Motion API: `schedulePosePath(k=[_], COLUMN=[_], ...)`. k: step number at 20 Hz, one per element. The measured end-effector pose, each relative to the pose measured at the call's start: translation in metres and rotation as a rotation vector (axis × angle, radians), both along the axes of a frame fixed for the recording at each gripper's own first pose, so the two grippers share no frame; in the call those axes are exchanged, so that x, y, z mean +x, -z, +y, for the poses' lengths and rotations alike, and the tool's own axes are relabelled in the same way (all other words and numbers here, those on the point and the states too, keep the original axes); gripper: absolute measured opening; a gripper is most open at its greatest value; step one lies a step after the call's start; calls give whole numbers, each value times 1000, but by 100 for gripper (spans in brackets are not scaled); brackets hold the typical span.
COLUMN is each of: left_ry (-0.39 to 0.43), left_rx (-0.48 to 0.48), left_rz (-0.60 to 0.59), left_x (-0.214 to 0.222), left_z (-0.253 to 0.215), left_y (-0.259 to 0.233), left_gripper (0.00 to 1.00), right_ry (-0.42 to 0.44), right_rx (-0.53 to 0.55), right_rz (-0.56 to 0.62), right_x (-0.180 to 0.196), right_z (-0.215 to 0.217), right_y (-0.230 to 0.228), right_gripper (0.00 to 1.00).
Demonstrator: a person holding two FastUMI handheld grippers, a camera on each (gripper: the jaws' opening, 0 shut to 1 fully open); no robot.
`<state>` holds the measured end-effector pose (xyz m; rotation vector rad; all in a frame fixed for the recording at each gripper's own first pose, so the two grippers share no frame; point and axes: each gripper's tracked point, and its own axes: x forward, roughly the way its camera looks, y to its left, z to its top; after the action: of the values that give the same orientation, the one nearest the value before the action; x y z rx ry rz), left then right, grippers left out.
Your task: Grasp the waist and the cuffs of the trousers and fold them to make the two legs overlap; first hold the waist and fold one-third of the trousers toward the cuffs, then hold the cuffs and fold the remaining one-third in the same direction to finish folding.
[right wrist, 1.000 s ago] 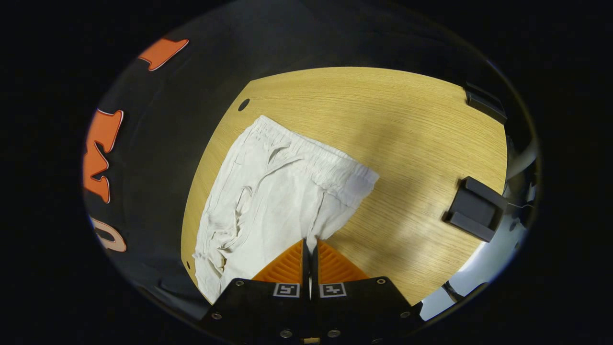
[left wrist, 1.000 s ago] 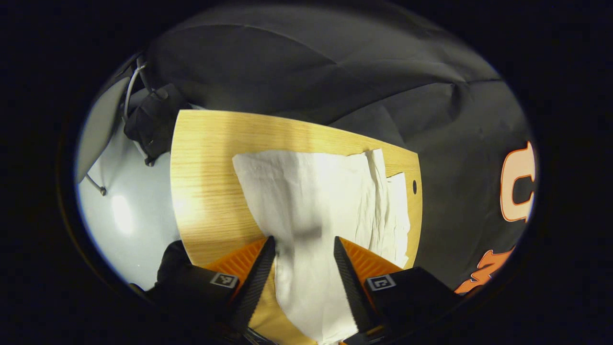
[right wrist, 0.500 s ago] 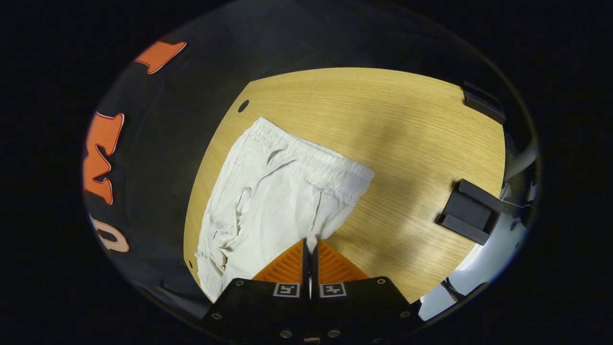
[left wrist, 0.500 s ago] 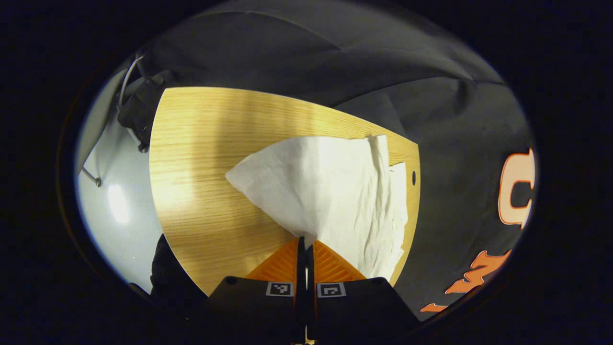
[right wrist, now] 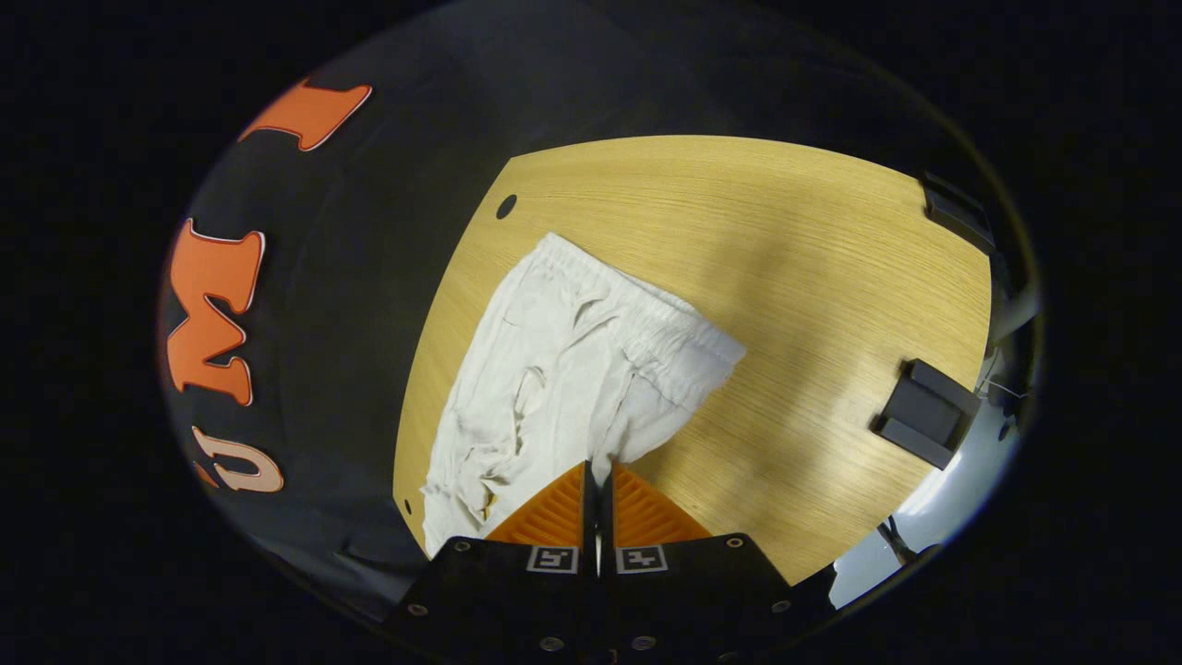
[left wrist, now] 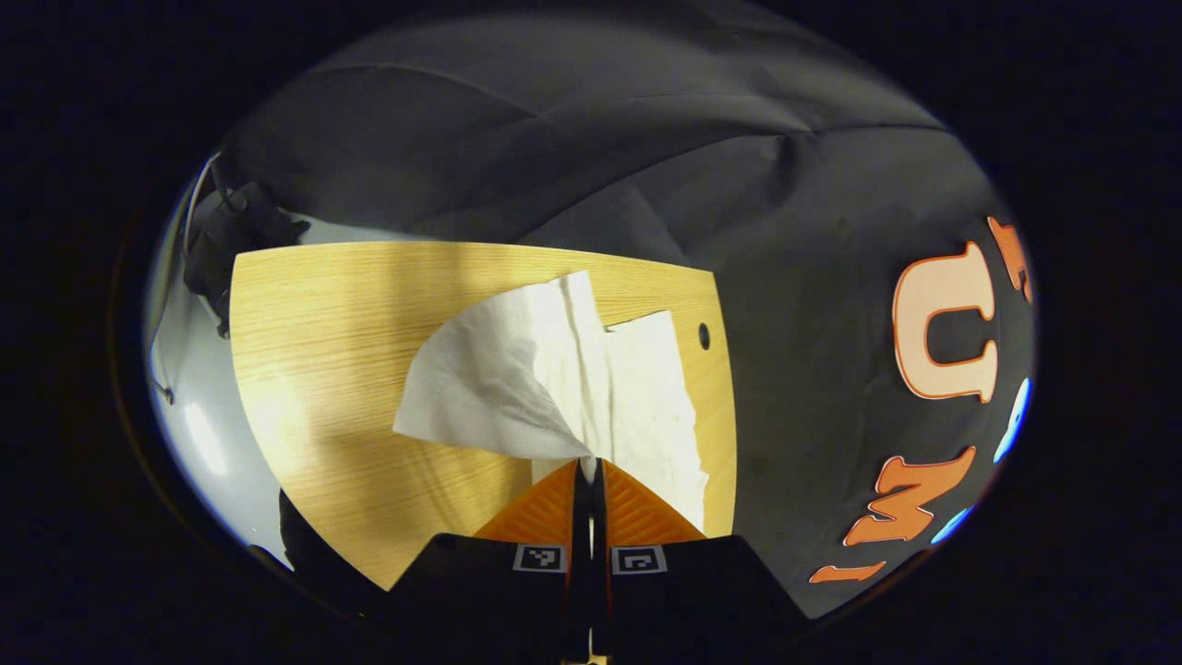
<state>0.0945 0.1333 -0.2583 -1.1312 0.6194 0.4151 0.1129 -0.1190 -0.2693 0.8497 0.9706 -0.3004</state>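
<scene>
Biggest thing in the booth was the wooden table [right wrist: 813, 240], pale oak-looking top with black cloth hanging behind it and a small round hole [right wrist: 506, 206] near one corner. The white trousers [right wrist: 572, 360] were spread on it toward the cloth side, pretty wrinkled, with the elastic waistband [right wrist: 646, 305] running across the far end as seen in the right gripper view. In the left gripper view the trousers [left wrist: 637, 397] had one corner of fabric pulled up off the table and curling over toward the middle, while the rest lay flat. The left gripper [left wrist: 591, 466] had its jaws squeezed together with a pinch of that lifted white fabric between them, so it was gripping the trousers. The right gripper [right wrist: 598, 469] looked the same deal, jaws closed tight on the near edge of the trousers, with the cloth bunching slightly right at the tips. Over on the far side of the table sat a small black block [right wrist: 923, 411] near the edge, and another black bracket [right wrist: 956, 214] was at the corner beyond it.
</scene>
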Motion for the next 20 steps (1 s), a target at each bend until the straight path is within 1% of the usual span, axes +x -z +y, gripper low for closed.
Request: schedulePosePath(k=[2, 4, 10, 11, 12, 14, 17, 19, 20], left_ry=[14, 26, 66, 65, 63, 46, 33, 59, 72], left_rx=[10, 22, 64, 79, 94, 113, 112, 131, 140], left_rz=[-20, -42, -85, -95, -110, -131, -127, -90, -70], left_x=[17, 37, 105, 117, 130, 157, 190, 215, 229], left_z=[-4, -8, -22, -22, -21, -16, -12, -13, -14], left_y=[-14, -29, -69, -77, -84, -93, -91, -74, -63], left_gripper=[4, 4, 4, 2, 4, 4, 4, 4, 2], right_ry=[-26, -38, -92, -102, -114, -133, -142, -127, -124], right_rx=[4, 38, 61, 64, 62, 48, 3, -6, -11], right_rz=[16, 15, 5, 0, -5, -9, -3, 4, 13], right_x=[10, 26, 86, 98, 108, 134, 172, 196, 206], right_z=[3, 12, 29, 32, 34, 36, 36, 39, 41], right_y=[-7, -16, -37, -39, -42, -42, -34, -28, -20], right_gripper=[1, 1, 0, 1, 0, 0, 0, 1, 0])
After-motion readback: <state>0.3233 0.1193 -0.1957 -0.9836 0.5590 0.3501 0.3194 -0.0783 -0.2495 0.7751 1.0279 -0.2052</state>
